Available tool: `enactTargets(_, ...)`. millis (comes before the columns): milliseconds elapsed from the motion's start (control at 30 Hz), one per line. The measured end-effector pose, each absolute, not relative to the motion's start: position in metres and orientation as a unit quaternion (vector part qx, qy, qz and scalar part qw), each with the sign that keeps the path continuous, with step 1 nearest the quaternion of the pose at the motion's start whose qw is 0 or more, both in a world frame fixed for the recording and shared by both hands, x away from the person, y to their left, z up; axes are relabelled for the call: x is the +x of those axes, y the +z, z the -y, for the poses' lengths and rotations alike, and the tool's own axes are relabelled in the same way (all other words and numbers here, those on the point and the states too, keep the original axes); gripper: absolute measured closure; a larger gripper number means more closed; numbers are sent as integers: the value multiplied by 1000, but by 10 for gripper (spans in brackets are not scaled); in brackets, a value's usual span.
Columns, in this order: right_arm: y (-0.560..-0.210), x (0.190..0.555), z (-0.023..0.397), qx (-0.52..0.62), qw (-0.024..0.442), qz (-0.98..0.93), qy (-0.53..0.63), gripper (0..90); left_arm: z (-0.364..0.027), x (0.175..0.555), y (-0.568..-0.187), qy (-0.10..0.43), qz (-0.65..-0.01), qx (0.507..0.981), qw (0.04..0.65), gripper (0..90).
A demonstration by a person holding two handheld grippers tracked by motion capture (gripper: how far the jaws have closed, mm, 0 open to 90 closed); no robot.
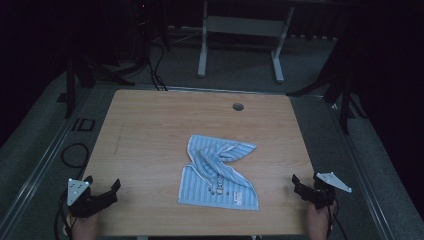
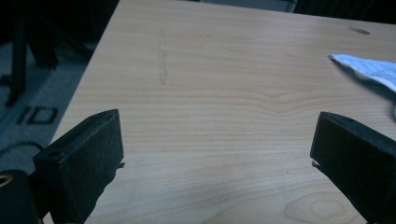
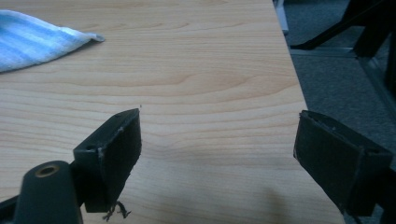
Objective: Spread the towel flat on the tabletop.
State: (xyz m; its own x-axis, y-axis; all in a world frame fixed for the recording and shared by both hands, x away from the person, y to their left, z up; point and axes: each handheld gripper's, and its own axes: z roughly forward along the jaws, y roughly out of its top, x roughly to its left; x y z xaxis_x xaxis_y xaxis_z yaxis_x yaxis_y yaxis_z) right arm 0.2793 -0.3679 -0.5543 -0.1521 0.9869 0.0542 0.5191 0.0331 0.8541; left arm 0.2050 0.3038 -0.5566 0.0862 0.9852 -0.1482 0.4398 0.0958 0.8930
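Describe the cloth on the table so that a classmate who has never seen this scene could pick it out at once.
Start at the wooden table. Just right of its middle lies a crumpled towel, pale blue with fine white stripes. It is the sole soft thing there, lying between the left claw and the right claw.

Bare tabletop [image 1: 150, 125] all around the crumpled towel [image 1: 220, 172].

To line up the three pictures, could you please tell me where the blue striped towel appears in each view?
High view: the blue striped towel lies crumpled at the middle of the table, towards the near edge.
Left gripper view: one towel corner enters at the right edge, upper part.
Right gripper view: one towel corner lies at the top left.
Shared landmark: the light wood-grain table top.
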Motion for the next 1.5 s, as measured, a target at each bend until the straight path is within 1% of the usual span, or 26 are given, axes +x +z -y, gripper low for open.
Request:
enactTargets(67,-554,279,370,571,282,-663,394,148,-307,205,-556,301,-605,595,436,25)
enactTargets(133,-555,279,370,569,278,-667,393,148,-308,205,-556,297,-606,599,432,25)
enactTargets(200,-554,280,369,557,262,-682,395,148,-310,205,-556,278,-602,622,417,25)
enactTargets(233,-553,280,369,554,259,-687,392,148,-310,205,-555,275,-600,639,395,25)
enactTargets(300,-549,280,367,545,252,-697,391,148,-310,203,-554,270,-595,650,387,43)
enactTargets(367,-546,281,365,536,240,-708,392,148,-309,202,-552,252,-596,661,380,43)
enactTargets(467,-542,283,360,519,204,-727,401,148,-305,201,-551,239,-592,671,378,43)
enactTargets(533,-541,284,358,514,205,-733,397,147,-303,202,-550,232,-592,674,377,42)
enactTargets(567,-540,285,354,506,199,-741,393,146,-299,203,-548,219,-590,681,374,42)
enactTargets(600,-538,287,349,502,182,-751,388,142,-296,204,-547,209,-589,687,371,42)
enactTargets(700,-536,291,341,489,165,-758,398,140,-286,206,-542,200,-577,700,371,41)
enactTargets(833,-532,298,327,483,162,-763,397,140,-273,213,-538,190,-563,712,374,42)
enactTargets(967,-527,303,314,460,135,-777,407,139,-254,220,-537,178,-542,734,369,42)
enactTargets(1200,-519,312,288,418,130,-809,392,148,-220,232,-534,165,-509,758,374,42)
enactTargets(1300,-516,316,275,396,120,-822,390,183,-206,238,-534,157,-496,769,371,43)
enactTargets(1500,-515,323,255,373,101,-839,384,183,-179,248,-532,146,-469,788,372,43)
